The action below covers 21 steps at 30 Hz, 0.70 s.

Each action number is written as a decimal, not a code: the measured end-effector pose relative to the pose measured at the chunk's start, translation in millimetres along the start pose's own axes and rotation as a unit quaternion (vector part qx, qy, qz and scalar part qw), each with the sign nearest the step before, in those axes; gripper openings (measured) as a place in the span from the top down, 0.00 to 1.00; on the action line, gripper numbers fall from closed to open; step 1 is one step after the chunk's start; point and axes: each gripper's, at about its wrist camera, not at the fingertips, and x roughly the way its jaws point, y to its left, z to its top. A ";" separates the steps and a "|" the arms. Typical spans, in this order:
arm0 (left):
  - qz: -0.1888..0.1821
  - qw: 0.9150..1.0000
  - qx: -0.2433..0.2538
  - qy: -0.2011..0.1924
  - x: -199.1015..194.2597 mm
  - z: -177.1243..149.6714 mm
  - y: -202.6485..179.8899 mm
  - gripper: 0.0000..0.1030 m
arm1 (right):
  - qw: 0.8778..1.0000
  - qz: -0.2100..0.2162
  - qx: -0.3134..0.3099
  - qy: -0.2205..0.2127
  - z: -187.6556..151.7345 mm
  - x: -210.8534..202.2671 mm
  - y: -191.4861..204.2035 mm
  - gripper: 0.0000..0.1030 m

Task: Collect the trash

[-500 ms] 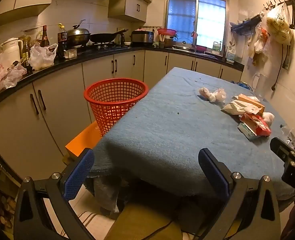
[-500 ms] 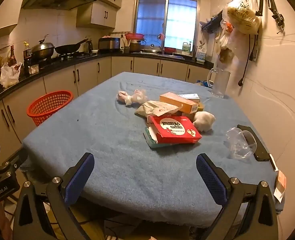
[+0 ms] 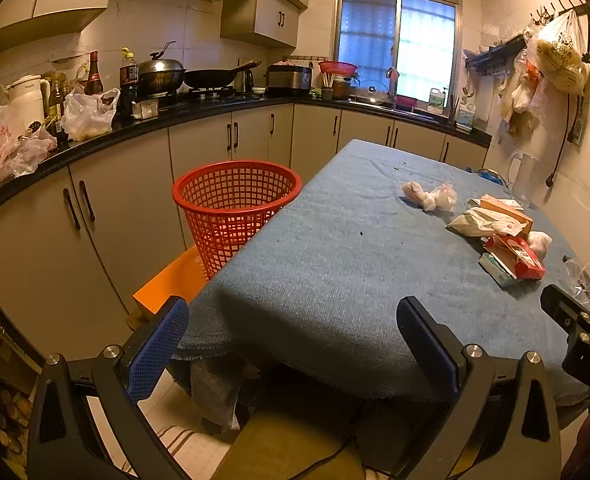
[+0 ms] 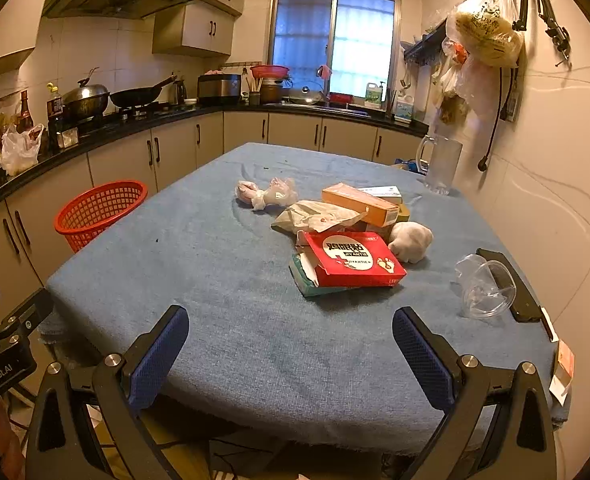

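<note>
Both grippers empty, jaws spread wide: right gripper (image 4: 291, 354) at bottom centre of its view, left gripper (image 3: 293, 344) likewise. Red box (image 4: 353, 258) lies flat at frame centre on the blue tablecloth (image 4: 223, 280), long axis running left-right, slightly tilted. Likely light, stiff card (could crush); pinch across the short side. Beyond it a soft paper bag (image 4: 319, 216) and orange carton (image 4: 361, 204), pointing lower right. Red basket (image 3: 237, 208) stands at left-centre beside the table, apart from the trash.

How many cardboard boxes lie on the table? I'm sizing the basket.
4: a red box in front, a green one under it, an orange box behind, a white one beyond that. More may be hidden.
</note>
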 end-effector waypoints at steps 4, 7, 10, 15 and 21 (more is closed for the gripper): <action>0.001 1.000 0.000 -0.001 -0.2 0.3 -0.7 0.00 | 1.000 0.000 -0.002 0.004 -1.5 -6.0 3.8 0.00; -0.003 1.000 -0.006 0.005 0.8 0.4 -1.5 0.00 | 1.000 0.000 -0.002 0.006 -1.6 -9.5 5.3 0.00; -0.001 1.000 -0.005 0.004 0.9 0.4 -1.3 0.00 | 1.000 0.002 0.001 0.008 -3.1 -11.1 5.1 0.00; -0.002 1.000 -0.007 0.003 2.2 0.5 -0.9 0.00 | 1.000 0.002 0.000 0.009 -4.0 -15.5 8.6 0.00; -0.003 1.000 -0.009 0.003 2.3 0.2 -0.6 0.00 | 1.000 0.005 0.001 0.011 -4.7 -17.7 8.3 0.00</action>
